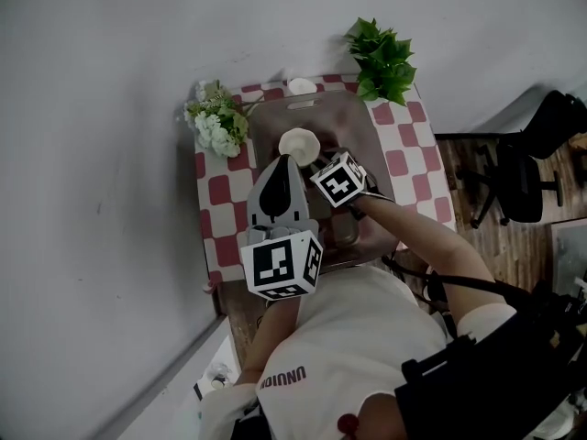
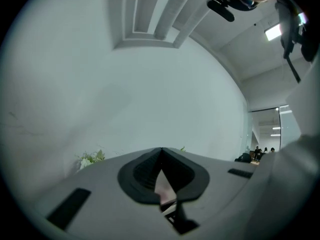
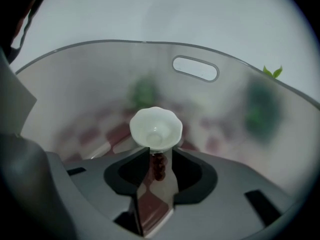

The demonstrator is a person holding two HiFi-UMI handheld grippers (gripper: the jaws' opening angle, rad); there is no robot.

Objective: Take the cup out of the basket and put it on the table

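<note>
A white scalloped cup (image 1: 299,143) hangs inside the translucent basket (image 1: 359,125) on the checkered table. In the right gripper view the cup (image 3: 155,128) sits at the jaw tips, and my right gripper (image 3: 159,153) is shut on its lower rim, with the basket wall (image 3: 90,79) curving around it. From the head view the right gripper (image 1: 315,160) reaches in from the near side. My left gripper (image 1: 285,163) is held up beside it, jaws shut on nothing. In its own view the left gripper (image 2: 161,152) points at a bare wall.
White flowers (image 1: 216,125) stand at the table's left corner and a green plant (image 1: 382,58) at the far right corner. A small white object (image 1: 301,85) lies behind the basket. The basket has a handle slot (image 3: 195,68). A black office chair (image 1: 527,168) stands to the right.
</note>
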